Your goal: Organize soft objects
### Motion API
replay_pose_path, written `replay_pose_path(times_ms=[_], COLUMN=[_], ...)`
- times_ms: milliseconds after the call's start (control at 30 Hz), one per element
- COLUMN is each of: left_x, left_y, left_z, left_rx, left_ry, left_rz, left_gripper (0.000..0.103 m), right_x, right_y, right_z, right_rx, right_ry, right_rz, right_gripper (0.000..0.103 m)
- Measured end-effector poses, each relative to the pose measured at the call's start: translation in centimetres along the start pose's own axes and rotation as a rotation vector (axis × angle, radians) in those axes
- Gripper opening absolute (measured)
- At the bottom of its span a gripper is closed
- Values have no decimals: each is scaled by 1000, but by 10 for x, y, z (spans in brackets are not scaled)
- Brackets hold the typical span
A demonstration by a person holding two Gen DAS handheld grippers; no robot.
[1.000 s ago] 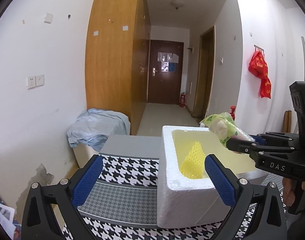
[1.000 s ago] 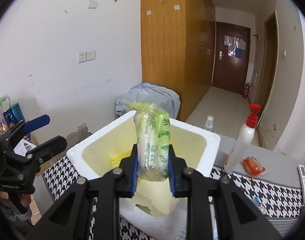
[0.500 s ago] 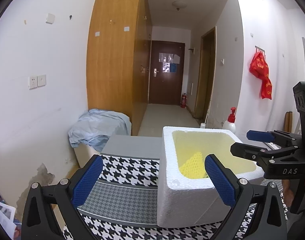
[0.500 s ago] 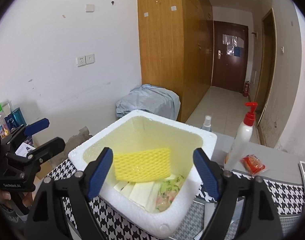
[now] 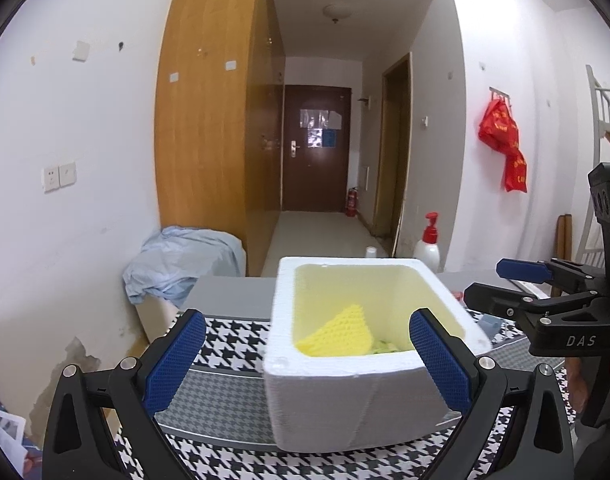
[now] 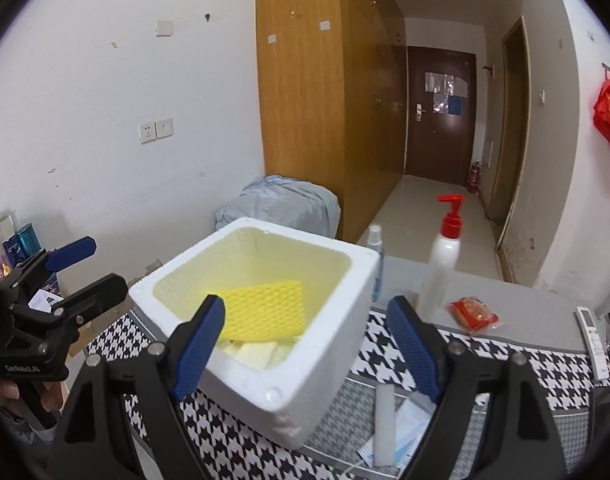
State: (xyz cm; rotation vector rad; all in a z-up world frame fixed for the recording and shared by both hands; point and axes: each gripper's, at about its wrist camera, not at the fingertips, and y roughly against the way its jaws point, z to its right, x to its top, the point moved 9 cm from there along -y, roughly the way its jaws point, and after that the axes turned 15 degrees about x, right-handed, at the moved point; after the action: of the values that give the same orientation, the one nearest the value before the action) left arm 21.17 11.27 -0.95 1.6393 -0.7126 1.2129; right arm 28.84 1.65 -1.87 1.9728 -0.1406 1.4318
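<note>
**Foam box loaded, both grippers spread and empty**

The white foam box (image 6: 305,376) stands on the houndstooth-patterned cloth (image 6: 241,452) that covers the table, near the cloth's far-left part as the right wrist view has it. Inside, a yellow foam net sleeve (image 6: 265,310) lies on top, tilted against the inner wall, with pale foam pieces (image 6: 257,354) under it and a bit of green wrapping (image 5: 385,346) showing at its edge (too little of it shows to say what it is).

The right gripper (image 6: 305,350) hangs over the box's near corner with its blue-padded fingers (image 6: 197,350) spread wide and nothing between them. The left gripper (image 5: 305,360) faces the box from the other side, its fingers (image 5: 173,360) equally wide apart and empty; one pad overlaps the box's near rim in the left wrist view.

On the cloth just beside the box, toward the near edge, lie a white foam strip (image 6: 385,424) and a light blue face mask (image 6: 409,416). Past the cloth's far edge, on the bare grey tabletop (image 6: 537,312), stand a white pump bottle with a red top (image 6: 441,268) and a small clear spray bottle (image 6: 376,256), the latter just behind the box. A red snack packet (image 6: 473,314) lies near the pump bottle, and a white remote control (image 6: 593,340) rests at the table's right edge.
</note>
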Motion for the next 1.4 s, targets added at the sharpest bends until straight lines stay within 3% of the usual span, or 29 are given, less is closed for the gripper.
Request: replay_pose_path(times_ms=[800,967,1400], left_x=[5,-1,-16], left_y=[43,43,46], left_z=[51,59,98], left_rx=[-70,-92,-174], left_ry=[-41,-39,-54], left_rz=[66,59,46], left_gripper=[102,102,102], right_x=[-9,-16,-37], right_y=[61,70,89], right_z=[19,30,52], right_rx=[-53,-119,-157], right_ry=[6,12,-34], right_rz=[79,81,81], right_gripper=[90,91,91])
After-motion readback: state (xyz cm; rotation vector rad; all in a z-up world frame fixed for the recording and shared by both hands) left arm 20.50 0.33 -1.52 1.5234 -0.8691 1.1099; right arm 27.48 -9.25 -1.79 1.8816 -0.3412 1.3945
